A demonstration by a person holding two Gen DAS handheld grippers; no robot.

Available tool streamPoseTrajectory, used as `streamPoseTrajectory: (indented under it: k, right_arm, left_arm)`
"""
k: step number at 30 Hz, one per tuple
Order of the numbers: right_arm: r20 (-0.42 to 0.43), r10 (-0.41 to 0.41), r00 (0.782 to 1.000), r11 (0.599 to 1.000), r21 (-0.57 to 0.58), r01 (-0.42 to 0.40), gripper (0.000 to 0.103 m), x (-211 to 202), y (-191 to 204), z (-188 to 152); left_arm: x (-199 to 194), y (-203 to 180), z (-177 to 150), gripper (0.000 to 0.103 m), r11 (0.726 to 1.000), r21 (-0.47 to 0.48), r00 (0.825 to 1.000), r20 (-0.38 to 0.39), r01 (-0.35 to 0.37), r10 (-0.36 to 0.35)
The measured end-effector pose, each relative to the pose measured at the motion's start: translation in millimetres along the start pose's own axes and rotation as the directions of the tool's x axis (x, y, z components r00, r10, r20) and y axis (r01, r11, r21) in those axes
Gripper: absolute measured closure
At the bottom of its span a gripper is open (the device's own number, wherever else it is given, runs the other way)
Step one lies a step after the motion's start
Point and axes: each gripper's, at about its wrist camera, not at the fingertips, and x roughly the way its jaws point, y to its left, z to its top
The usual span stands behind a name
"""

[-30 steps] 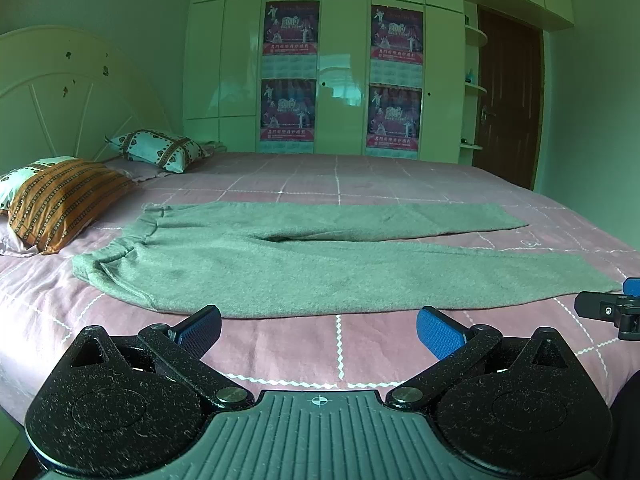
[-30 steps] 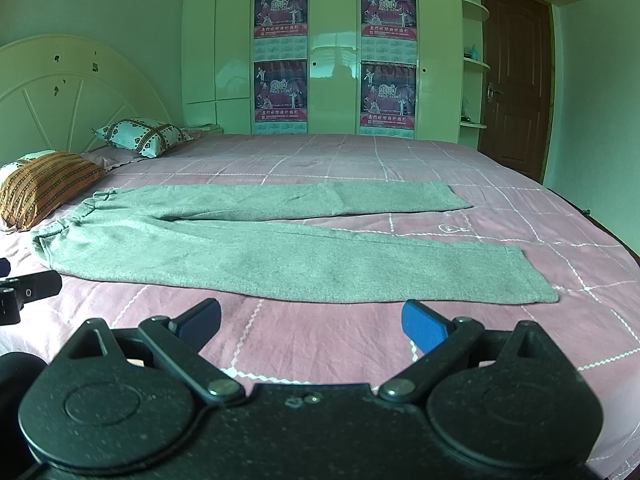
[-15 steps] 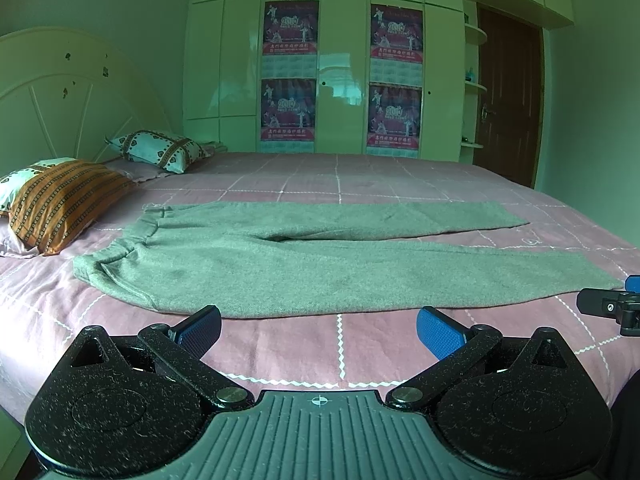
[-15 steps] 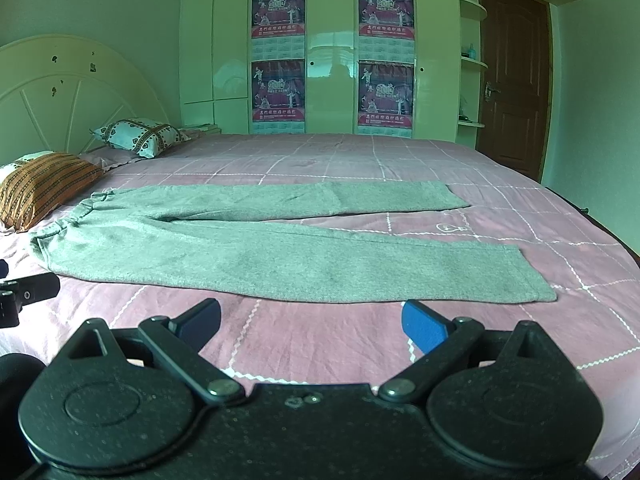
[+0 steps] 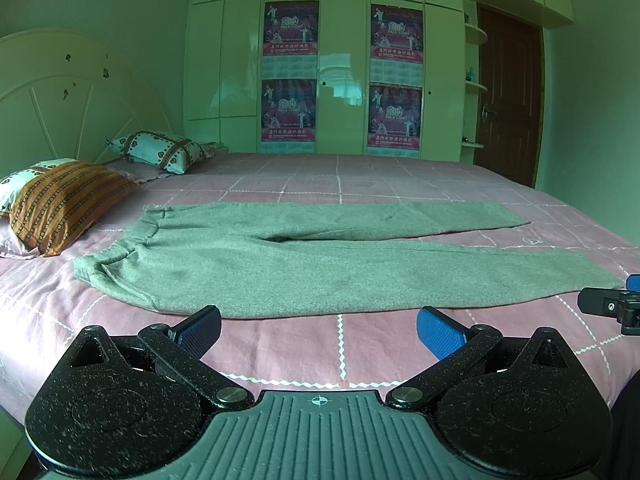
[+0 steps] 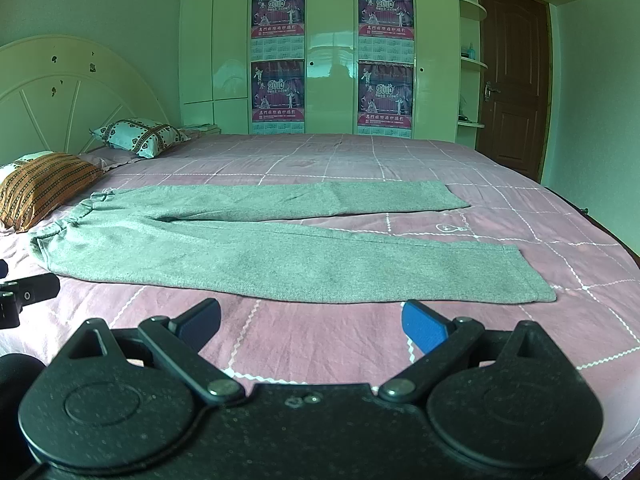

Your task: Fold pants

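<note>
Grey pants (image 5: 304, 260) lie flat on the pink checked bed (image 5: 340, 344), waistband to the left near the pillows, both legs stretched to the right and slightly apart. They also show in the right wrist view (image 6: 256, 252). My left gripper (image 5: 318, 326) is open and empty, just short of the near edge of the pants. My right gripper (image 6: 312, 322) is open and empty, just short of the near leg's hem end. Part of the right gripper shows at the right edge of the left wrist view (image 5: 612, 306).
An orange striped pillow (image 5: 64, 200) and a patterned pillow (image 5: 160, 156) lie at the headboard (image 5: 72, 112) on the left. A wardrobe with posters (image 5: 340, 80) stands behind the bed, a brown door (image 5: 508, 104) at the right.
Both grippers have drifted only slightly; the pants lie as before and both grippers stay open.
</note>
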Motion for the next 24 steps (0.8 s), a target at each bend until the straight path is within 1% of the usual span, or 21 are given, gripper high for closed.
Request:
streamPoseTrajectory:
  k: [24]
  right_arm:
    - [-0.002, 0.001, 1.000, 1.000, 0.001, -0.001, 0.011, 0.2, 0.3, -0.1]
  left_arm:
    - [-0.8, 2.2, -0.3, 0.000, 1.000, 0.005, 1.000, -0.003, -0.004, 0.004]
